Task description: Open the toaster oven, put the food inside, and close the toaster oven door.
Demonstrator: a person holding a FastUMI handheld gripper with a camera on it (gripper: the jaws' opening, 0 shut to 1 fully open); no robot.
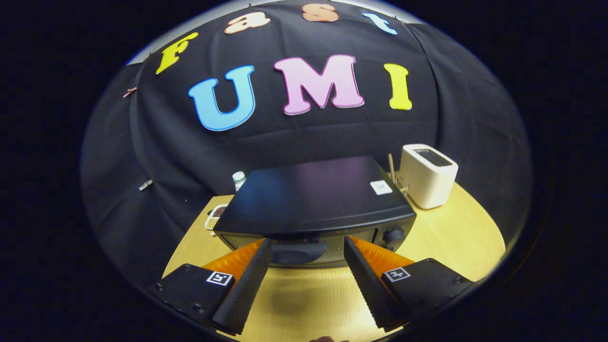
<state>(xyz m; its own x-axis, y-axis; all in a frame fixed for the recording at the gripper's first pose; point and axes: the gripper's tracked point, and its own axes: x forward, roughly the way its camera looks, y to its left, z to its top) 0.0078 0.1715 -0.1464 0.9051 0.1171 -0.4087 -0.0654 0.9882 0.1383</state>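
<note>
Gripper view: hand-held gripper (pixel 308 242) was spread wide, nothing between its fingers, tips just short of the toaster oven (pixel 313 206) front. Door handle (pixel 298 251) sat in line with the gap; door looked closed. Toaster oven stood on the desk (pixel 456 232), white toaster (pixel 427 175) just beside it, small bottle (pixel 239 179) behind.
</note>
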